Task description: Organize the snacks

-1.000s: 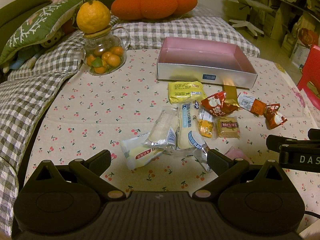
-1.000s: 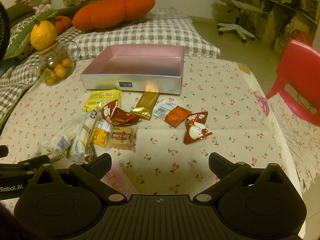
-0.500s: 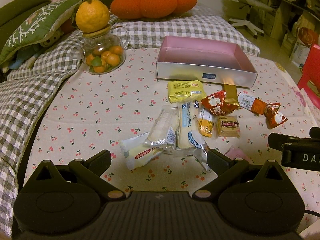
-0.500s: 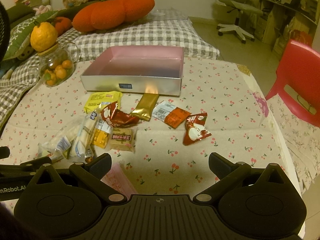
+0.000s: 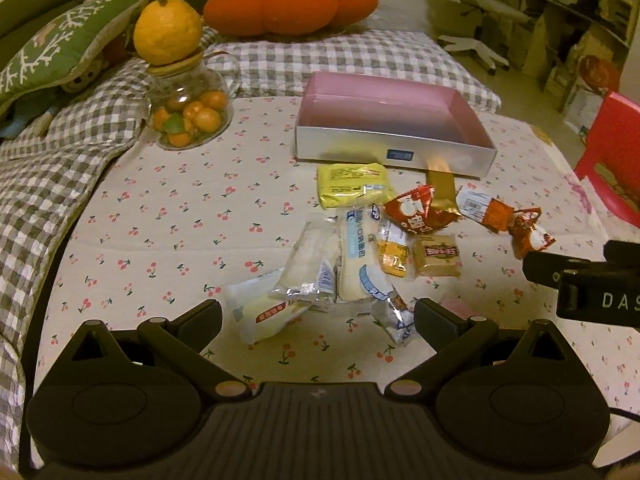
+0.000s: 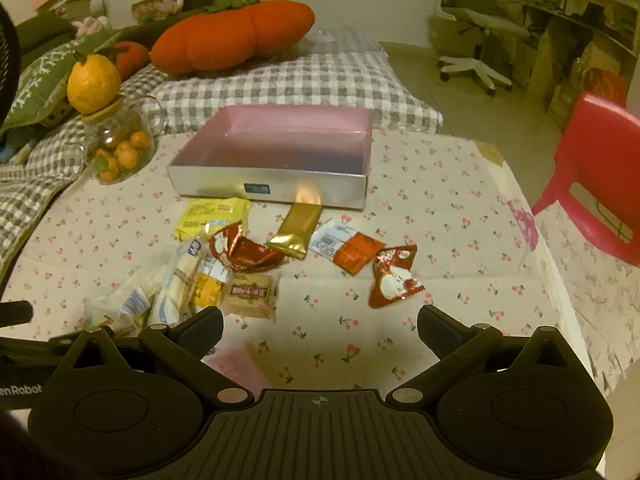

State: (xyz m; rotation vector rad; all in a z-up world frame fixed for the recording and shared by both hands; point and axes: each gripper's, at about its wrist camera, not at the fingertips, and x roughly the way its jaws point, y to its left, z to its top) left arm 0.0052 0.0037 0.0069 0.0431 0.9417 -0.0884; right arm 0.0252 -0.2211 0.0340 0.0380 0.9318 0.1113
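Several wrapped snacks lie in a loose heap on the cherry-print cloth: a yellow pack (image 5: 351,184), white bread packs (image 5: 360,258), a red crinkled packet (image 5: 416,212), a gold bar (image 6: 297,229), a brown biscuit (image 6: 252,294) and a red packet off to the right (image 6: 393,278). Behind them stands a silver box with a pink inside (image 5: 394,148) (image 6: 276,168), with nothing in it. My left gripper (image 5: 318,316) hovers open just before the white packs. My right gripper (image 6: 320,326) is open over bare cloth, near a pink wrapper (image 6: 236,366).
A glass jar of small oranges topped by a large orange (image 5: 182,118) stands back left. Checked bedding, a green pillow (image 5: 52,60) and an orange pumpkin cushion (image 5: 288,2) lie behind. A red chair (image 6: 596,184) sits at the right edge.
Both grippers have edged slightly forward toward the snacks. Nothing on the cloth has moved.
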